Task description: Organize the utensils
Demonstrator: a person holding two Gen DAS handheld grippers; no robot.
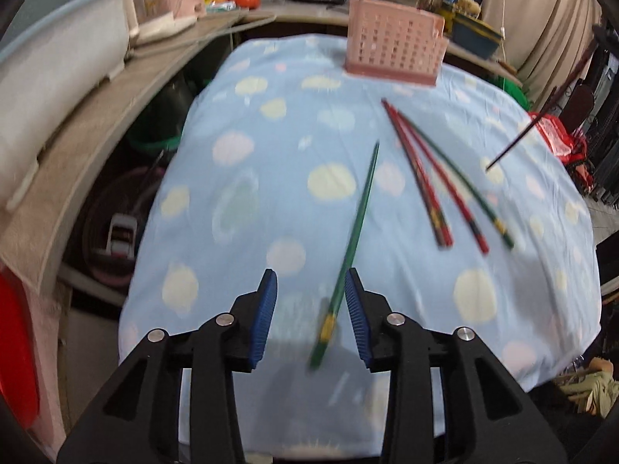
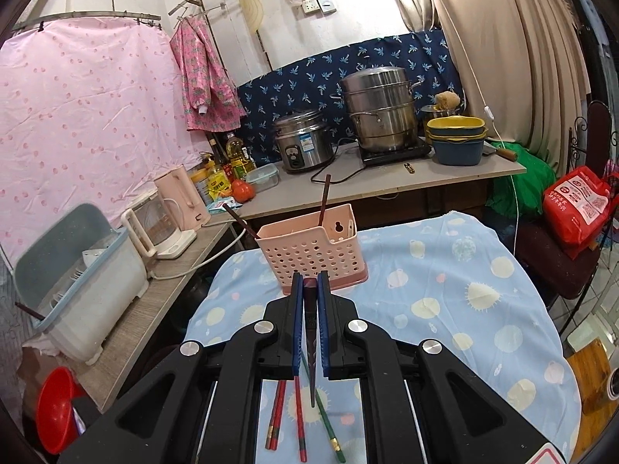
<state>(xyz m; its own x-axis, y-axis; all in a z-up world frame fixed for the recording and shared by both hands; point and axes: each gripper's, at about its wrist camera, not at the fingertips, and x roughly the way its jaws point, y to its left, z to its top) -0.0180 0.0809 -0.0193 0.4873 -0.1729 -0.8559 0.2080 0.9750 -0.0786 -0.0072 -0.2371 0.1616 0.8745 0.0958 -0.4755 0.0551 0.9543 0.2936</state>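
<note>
A pink perforated utensil basket (image 1: 394,48) stands at the far end of the table's blue dotted cloth (image 1: 271,178). My left gripper (image 1: 311,294) is open, its jaws on either side of a green chopstick (image 1: 354,243) lying on the cloth. Red and green chopsticks (image 1: 433,178) lie to the right. My right gripper (image 2: 309,305) is shut on a dark maroon chopstick (image 2: 310,332), held in the air in front of the basket (image 2: 311,255), which holds two dark chopsticks (image 2: 323,199). The held chopstick also shows at the right of the left wrist view (image 1: 541,116).
A counter (image 2: 387,185) behind the table carries a rice cooker (image 2: 303,141), steel steamer pot (image 2: 381,110) and stacked bowls (image 2: 456,139). A dish rack (image 2: 77,282) and kettles (image 2: 162,224) line the left shelf. A red bag (image 2: 576,201) sits on a chair at right.
</note>
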